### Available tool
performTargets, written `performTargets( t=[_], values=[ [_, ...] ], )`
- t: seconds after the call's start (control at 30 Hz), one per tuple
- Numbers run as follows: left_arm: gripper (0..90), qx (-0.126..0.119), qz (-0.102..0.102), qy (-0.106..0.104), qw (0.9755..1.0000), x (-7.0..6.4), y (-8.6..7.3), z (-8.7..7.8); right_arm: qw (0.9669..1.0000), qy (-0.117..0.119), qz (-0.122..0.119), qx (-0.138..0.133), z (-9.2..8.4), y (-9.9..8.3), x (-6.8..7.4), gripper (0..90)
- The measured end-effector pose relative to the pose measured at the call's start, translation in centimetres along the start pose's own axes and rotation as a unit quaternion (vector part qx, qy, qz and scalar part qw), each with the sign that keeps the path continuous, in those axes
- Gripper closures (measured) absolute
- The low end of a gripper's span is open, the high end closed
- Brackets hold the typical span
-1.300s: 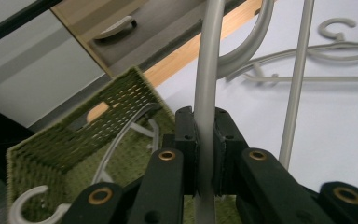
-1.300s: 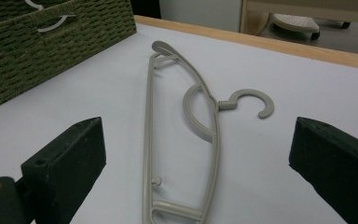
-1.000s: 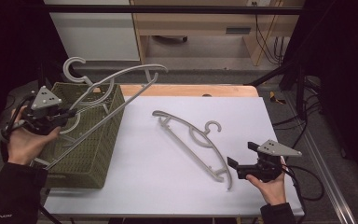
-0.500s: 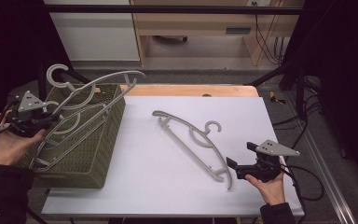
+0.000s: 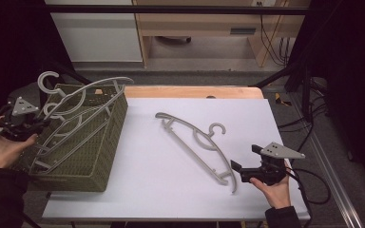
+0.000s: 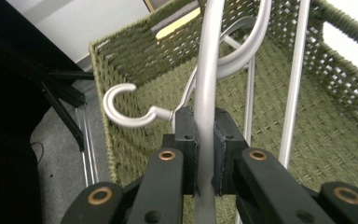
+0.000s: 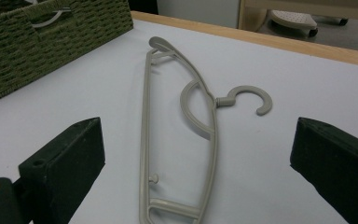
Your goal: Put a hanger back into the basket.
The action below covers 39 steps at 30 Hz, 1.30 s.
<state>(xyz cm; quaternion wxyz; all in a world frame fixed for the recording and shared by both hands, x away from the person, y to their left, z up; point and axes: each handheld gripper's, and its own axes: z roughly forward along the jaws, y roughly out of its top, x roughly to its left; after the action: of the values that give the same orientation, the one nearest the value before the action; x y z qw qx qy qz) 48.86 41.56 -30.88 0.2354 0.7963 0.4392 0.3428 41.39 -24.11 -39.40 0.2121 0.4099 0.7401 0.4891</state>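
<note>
My left gripper (image 5: 31, 127) is shut on the bar of a grey plastic hanger (image 5: 83, 92), which slants over and into the green woven basket (image 5: 83, 164) at the table's left. In the left gripper view the pads (image 6: 186, 133) press on that hanger (image 6: 208, 70) from both sides. The hook of a second hanger (image 6: 121, 109) shows just behind it inside the basket (image 6: 135, 56). Another grey hanger (image 5: 195, 142) lies flat on the white table. My right gripper (image 5: 235, 171) stands open at its near end. The jaws of the right gripper (image 7: 198, 128) are spread wide to either side of this hanger (image 7: 144, 130) without touching it.
The basket (image 7: 51, 42) takes up the table's left edge and partly overhangs it. A wooden strip (image 5: 195, 91) runs along the table's far edge, with a cabinet and shelving on the floor beyond. Cables (image 5: 309, 185) trail from the right gripper at the table's right edge.
My left gripper has carried the hanger left and down, so it now sits lower over the basket. The right gripper and the hanger on the table have not moved.
</note>
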Motion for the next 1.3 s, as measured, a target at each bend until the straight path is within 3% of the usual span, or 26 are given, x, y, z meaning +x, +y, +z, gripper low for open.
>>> performTargets(
  t=[0.43, 0.67, 0.83, 1.0, 1.17, 1.3],
  values=[
    [82.6, 0.032, -0.012, 0.013, 0.9993, 1.7, -2.6, 1.0, 1.0, -0.001, -0.001, 0.004, 0.2, -0.1, -0.1, 3.1],
    [82.7, 0.041, -0.022, 0.013, 0.9988, 2.5, -3.7, 0.7, 1.0, -0.001, 0.002, 0.005, 0.3, -0.1, 0.0, 3.1],
    [82.6, 0.043, -0.025, 0.012, 0.9987, 2.4, -3.9, 1.1, 1.0, -0.002, 0.002, 0.007, 0.3, -0.1, 0.0, 3.1],
    [82.2, 0.067, -0.013, 0.004, 0.9976, 1.2, -3.9, 2.7, 1.0, -0.001, 0.001, 0.007, 0.3, -0.1, 0.0, 3.1],
    [82.3, 0.084, -0.027, -0.006, 0.9961, 0.3, -4.7, 4.5, 1.0, 0.0, 0.001, 0.007, 0.3, -0.1, 0.0, 3.1],
    [82.1, 0.094, -0.042, -0.009, 0.9947, 0.5, -5.3, 5.0, 0.9999, 0.001, -0.001, 0.011, 0.3, -0.2, 0.0, 3.1]
  ],
)
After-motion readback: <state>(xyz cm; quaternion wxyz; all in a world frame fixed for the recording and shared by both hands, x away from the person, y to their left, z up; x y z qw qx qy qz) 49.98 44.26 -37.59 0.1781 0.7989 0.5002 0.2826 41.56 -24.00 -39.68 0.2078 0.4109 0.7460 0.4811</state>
